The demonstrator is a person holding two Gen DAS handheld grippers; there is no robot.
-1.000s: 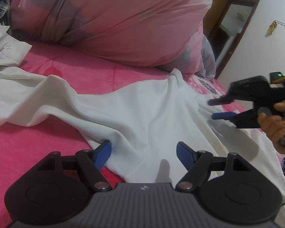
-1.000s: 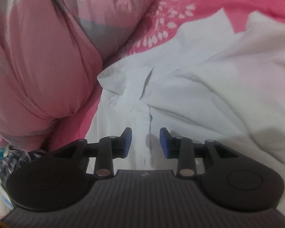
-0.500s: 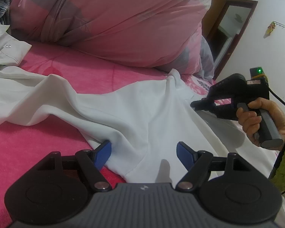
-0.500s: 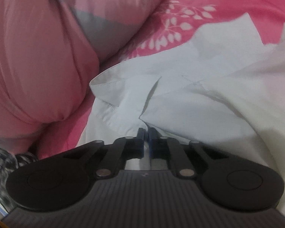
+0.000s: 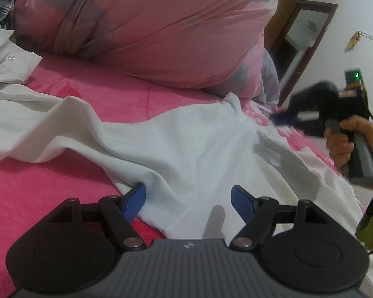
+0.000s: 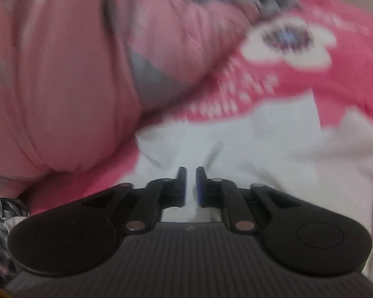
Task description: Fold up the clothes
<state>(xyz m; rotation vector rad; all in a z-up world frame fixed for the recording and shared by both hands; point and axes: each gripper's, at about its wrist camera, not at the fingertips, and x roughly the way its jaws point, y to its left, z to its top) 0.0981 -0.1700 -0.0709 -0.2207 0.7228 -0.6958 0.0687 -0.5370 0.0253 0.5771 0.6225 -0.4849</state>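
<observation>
White shirt [image 5: 176, 149]: lies lengthwise ahead of your left gripper [image 5: 188, 196], fingers spread over its near edge; right gripper [image 6: 191, 186], nothing pinched, opening above its far end.

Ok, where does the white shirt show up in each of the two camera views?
Left wrist view: the white shirt spreads across the middle, from the left edge to the lower right, on the pink bedsheet.
Right wrist view: it fills the lower right, blurred, just beyond the gripper.
Shared landmark: the big pink quilt, top centre in the left view, upper left in the right.
</observation>
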